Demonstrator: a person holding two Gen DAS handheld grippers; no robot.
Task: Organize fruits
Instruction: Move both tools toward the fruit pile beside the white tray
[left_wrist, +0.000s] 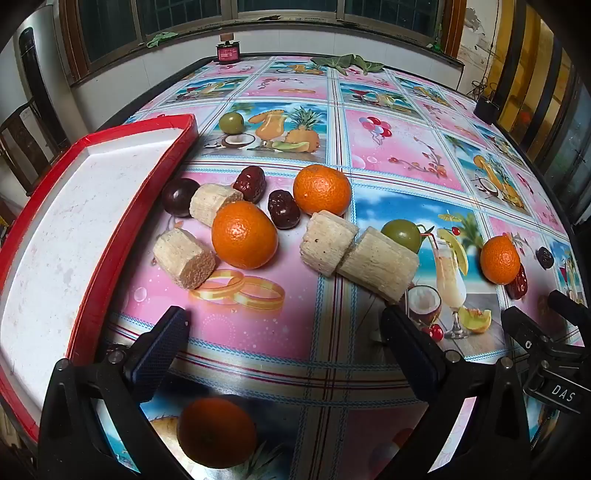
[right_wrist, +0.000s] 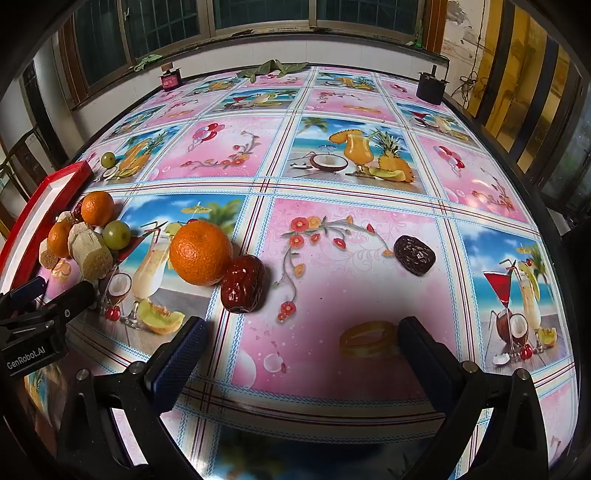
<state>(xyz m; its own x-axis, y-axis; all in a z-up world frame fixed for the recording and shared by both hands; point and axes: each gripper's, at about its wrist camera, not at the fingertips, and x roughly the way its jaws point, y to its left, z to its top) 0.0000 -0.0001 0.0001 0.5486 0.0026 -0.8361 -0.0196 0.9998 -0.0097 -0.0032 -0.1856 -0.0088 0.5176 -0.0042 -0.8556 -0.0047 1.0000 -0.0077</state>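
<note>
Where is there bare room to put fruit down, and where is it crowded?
Free: the white floor of the red tray, and the cloth right of the lone dark date. Crowded: beside the tray's rim, where oranges, cane pieces and dates bunch up.

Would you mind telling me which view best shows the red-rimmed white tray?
The left wrist view: the red-rimmed white tray fills its left side, inside visible. The right wrist view catches only a corner at its left edge.
</note>
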